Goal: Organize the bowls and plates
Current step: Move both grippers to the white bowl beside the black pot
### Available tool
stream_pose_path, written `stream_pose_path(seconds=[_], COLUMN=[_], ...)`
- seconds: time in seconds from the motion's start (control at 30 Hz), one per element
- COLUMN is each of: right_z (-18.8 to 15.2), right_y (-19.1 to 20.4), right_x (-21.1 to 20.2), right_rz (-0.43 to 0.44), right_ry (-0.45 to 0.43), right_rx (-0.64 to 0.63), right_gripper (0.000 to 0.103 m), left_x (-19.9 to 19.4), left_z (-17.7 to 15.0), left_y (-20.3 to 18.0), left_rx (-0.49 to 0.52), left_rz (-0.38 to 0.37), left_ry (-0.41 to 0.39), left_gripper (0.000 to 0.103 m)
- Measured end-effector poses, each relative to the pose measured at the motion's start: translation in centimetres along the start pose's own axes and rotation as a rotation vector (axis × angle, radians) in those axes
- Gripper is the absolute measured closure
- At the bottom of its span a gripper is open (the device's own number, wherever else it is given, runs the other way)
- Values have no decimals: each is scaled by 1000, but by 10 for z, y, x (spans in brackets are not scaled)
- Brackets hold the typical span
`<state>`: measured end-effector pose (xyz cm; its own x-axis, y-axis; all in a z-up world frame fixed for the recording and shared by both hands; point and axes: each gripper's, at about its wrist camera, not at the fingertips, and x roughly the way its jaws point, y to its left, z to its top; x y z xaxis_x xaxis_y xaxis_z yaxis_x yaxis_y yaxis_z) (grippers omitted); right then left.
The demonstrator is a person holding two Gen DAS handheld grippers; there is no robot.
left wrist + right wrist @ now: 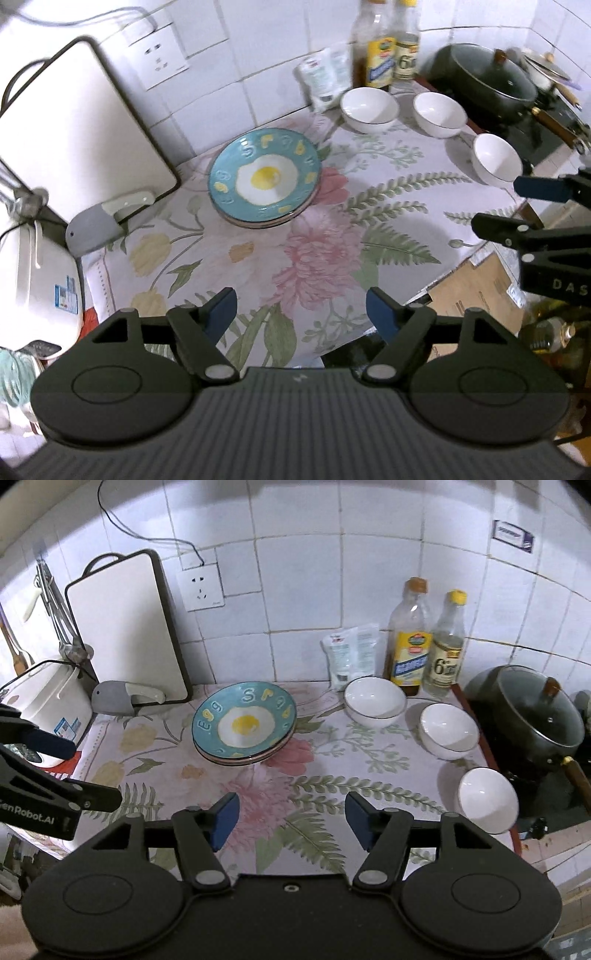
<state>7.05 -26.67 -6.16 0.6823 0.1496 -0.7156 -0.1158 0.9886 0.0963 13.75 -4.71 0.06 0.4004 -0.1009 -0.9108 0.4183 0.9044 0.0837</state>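
At 12 o'clock from the right gripper [291,821], plates [244,727] sit stacked; three bowls [375,700] lie apart at 1 to 2 o'clock. Both grippers, left gripper [301,314] included, are spread and empty. Risk: smooth rims may slip; the nearest bowl [487,799] sits by the edge.

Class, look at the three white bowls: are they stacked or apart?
Apart. The three white bowls each stand upright, singly, on the floral cloth, cloth showing between them.

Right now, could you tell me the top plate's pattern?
Teal top plate with a fried egg; clearest in the right wrist view.
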Motion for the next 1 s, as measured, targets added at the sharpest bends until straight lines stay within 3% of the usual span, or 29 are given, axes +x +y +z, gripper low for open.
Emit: stream_pose_path(seconds=[0.5, 0.77, 1.0], right_z=[-15, -25, -41], right_y=[-114, -184, -239], right_x=[-27, 4, 49], right_rz=[30, 34, -13], right_ry=[-37, -28, -10], right_rx=[-89, -177, -153], right_gripper=[33, 32, 30], left_x=[18, 61, 113], left_z=[45, 83, 111], left_y=[-100, -154, -195], left_rx=[88, 85, 12], left_rz=[-25, -45, -125], left_ry=[16, 36, 41], left_gripper=[25, 25, 25])
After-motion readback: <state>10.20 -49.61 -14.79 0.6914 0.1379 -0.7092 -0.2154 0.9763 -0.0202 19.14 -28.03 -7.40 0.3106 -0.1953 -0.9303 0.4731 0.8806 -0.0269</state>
